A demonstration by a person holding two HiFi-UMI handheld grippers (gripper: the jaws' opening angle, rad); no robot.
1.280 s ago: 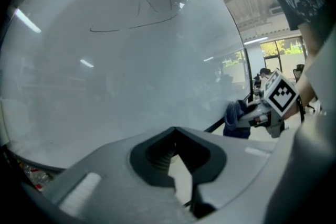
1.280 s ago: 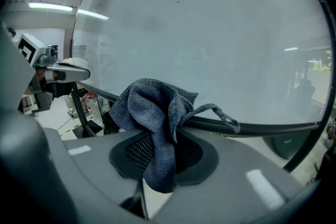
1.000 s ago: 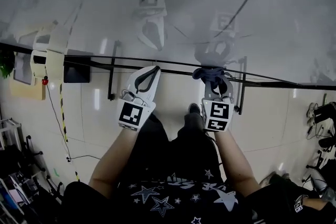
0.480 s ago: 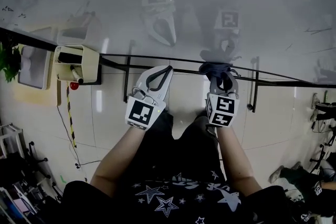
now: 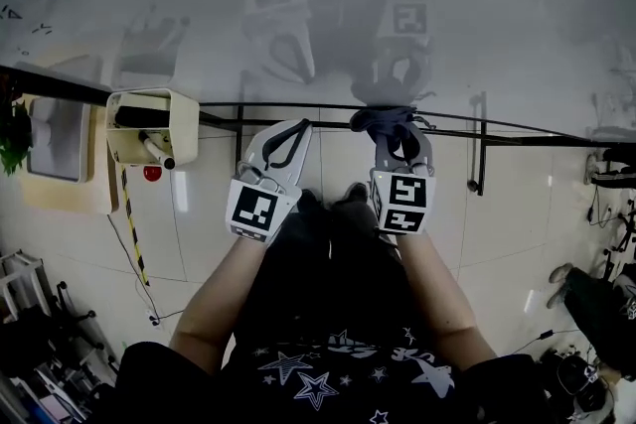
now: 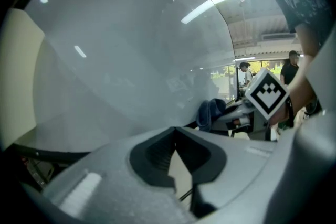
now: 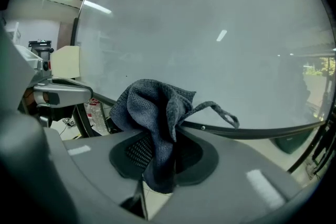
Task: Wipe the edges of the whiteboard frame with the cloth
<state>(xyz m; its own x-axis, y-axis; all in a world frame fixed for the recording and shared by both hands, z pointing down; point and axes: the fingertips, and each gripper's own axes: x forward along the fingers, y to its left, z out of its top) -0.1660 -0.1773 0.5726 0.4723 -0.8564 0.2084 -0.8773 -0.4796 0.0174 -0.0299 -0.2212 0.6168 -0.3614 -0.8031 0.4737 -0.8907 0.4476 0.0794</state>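
Cloth, seemingly soft, light and limp, is being pinched at its bunched middle by the right gripper at the black lower whiteboard frame edge; the left gripper is being held closed, empty.

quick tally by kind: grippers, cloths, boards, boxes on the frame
hand-held grippers: 2 (left hand-held gripper, right hand-held gripper)
dark grey-blue woven cloth: 1
large pale glossy whiteboard: 1
cream plastic box on frame: 1
total: 5
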